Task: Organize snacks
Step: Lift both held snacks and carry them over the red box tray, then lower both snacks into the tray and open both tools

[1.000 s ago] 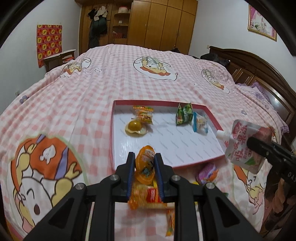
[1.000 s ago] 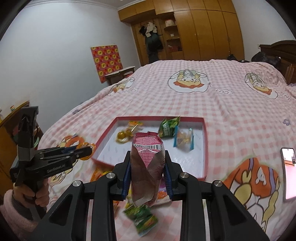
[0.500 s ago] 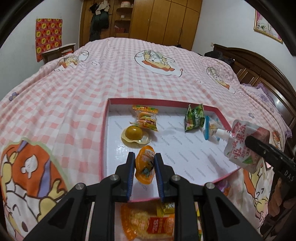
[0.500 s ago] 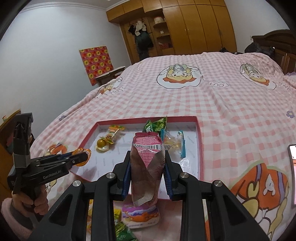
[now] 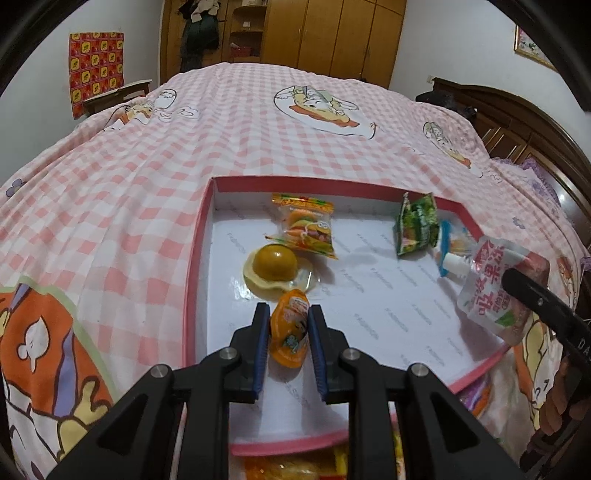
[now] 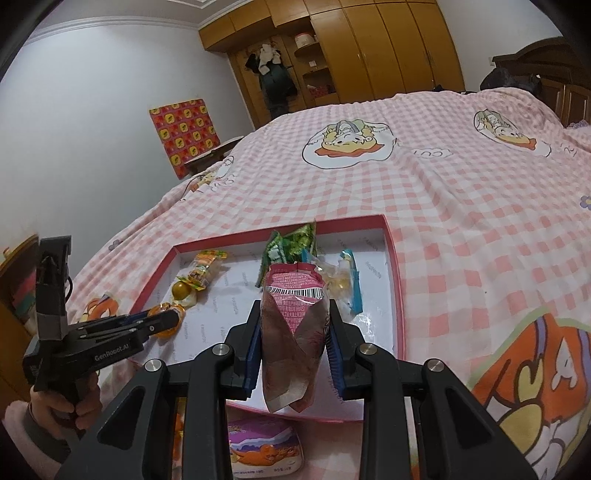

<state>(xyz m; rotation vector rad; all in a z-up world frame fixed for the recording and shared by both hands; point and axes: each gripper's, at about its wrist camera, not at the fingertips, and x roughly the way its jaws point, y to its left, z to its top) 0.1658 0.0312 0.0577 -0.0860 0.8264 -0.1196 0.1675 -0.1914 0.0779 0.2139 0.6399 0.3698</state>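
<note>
Bedroom with wooden wardrobe (image 5: 332, 33); pink checked bed (image 5: 147, 166) bearing a red-rimmed tray (image 5: 199, 236). Left fingers (image 5: 289, 332) clamped on orange jelly cup (image 5: 290, 328), long axis pointing ahead over tray. Right fingers (image 6: 293, 343) pinching upright pouch (image 6: 291, 332)

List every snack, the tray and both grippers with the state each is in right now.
left gripper: shut on orange jelly cup, over the tray
right gripper: shut on pink spouted pouch, over the tray
red-rimmed tray: open, lying on the bed
burger gummy packet: sealed, lying in tray
yellow jelly cup: lying in tray
green packet: in tray, propped against far rim
blue-edged packet: lying in tray
purple packet: outside the tray, on the bed
</note>
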